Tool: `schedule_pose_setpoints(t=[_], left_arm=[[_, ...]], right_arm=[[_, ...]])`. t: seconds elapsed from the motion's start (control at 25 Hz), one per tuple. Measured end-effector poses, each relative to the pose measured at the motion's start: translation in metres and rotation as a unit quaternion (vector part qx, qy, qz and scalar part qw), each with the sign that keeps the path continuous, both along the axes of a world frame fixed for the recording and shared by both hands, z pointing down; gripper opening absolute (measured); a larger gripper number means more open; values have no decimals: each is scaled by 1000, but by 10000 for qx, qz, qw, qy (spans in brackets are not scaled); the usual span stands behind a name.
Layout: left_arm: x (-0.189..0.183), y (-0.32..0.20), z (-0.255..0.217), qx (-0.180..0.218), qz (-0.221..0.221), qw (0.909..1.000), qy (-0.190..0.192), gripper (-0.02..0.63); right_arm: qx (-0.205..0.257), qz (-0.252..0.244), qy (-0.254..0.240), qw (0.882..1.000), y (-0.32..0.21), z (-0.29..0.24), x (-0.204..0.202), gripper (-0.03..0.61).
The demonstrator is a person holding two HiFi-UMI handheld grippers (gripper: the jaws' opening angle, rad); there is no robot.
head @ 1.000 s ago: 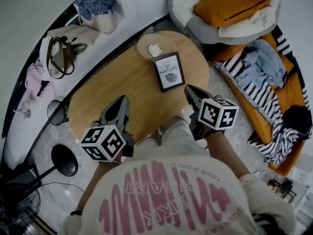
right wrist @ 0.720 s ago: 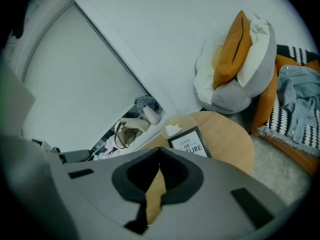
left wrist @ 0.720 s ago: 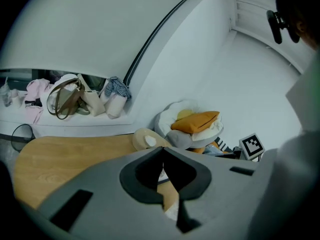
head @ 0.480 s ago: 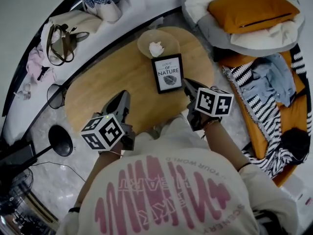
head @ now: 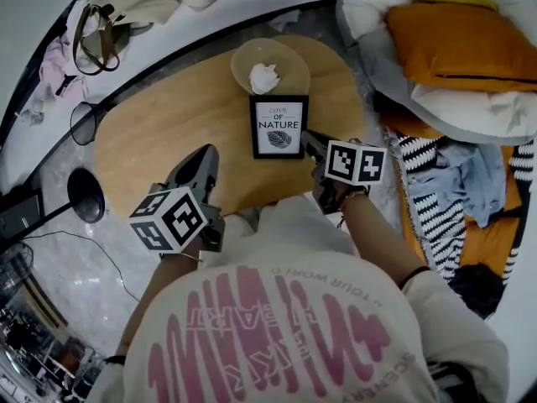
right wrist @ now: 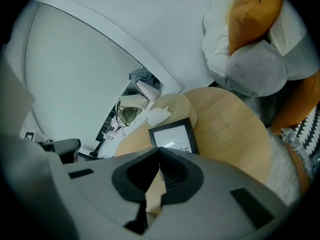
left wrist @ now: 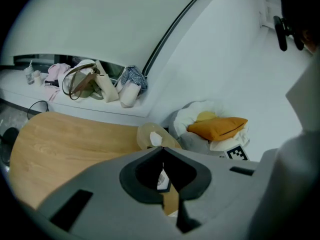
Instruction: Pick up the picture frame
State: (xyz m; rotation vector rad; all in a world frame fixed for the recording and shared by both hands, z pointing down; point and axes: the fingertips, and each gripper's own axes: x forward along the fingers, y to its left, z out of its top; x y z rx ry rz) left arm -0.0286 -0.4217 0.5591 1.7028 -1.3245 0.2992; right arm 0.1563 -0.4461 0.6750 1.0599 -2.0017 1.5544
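Black rectangular picture frame with a white leaf print [head: 278, 127], lying flat on the oval wooden table [head: 159, 133], just near of a shallow wooden bowl [head: 294, 57] holding crumpled white paper [head: 264, 78]. Right gripper [head: 307, 139], jaws pressed together and empty, just beside the frame's near right corner. Left gripper [head: 205, 154], jaws likewise together and empty, over the table to the frame's near left.

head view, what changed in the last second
Both grippers have closed in on the picture frame: the right gripper now sits by its right edge, and the left gripper is nearer its left side. Both stay shut, with nothing taken hold of. The frame still lies flat on the table beside the bowl.
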Motion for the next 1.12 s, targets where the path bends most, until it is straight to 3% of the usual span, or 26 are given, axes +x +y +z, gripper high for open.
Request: schedule_pose_setpoints(t=[0.16,0.32,0.6,0.8,1.0,1.12], left_arm=[[2,-1,7,-141,-264,9995,-133,5],[7,2,10,-281,-445,9984,-188,5],[2,17,14,-636,-590,9953,-435,5],[-16,-1,10,-534,-896,9928,-581,5],[-21,-20,10,-530,-980,9913,-702,5],[-21,-31,5,-471,-1029,9912,-680,5]], right_arm=[[-287,-551,111,9980,-1,31,2,6],[-550,-999,-113,9934,-2,55,3,11],[-633,-1655,-291,9837,-9,88,9,197],[-785,-1694,-585,9807,-22,107,4,336],[-761,-1712,-939,9778,-38,110,-7,351],[-720,-1765,-950,9771,-33,109,-15,280]])
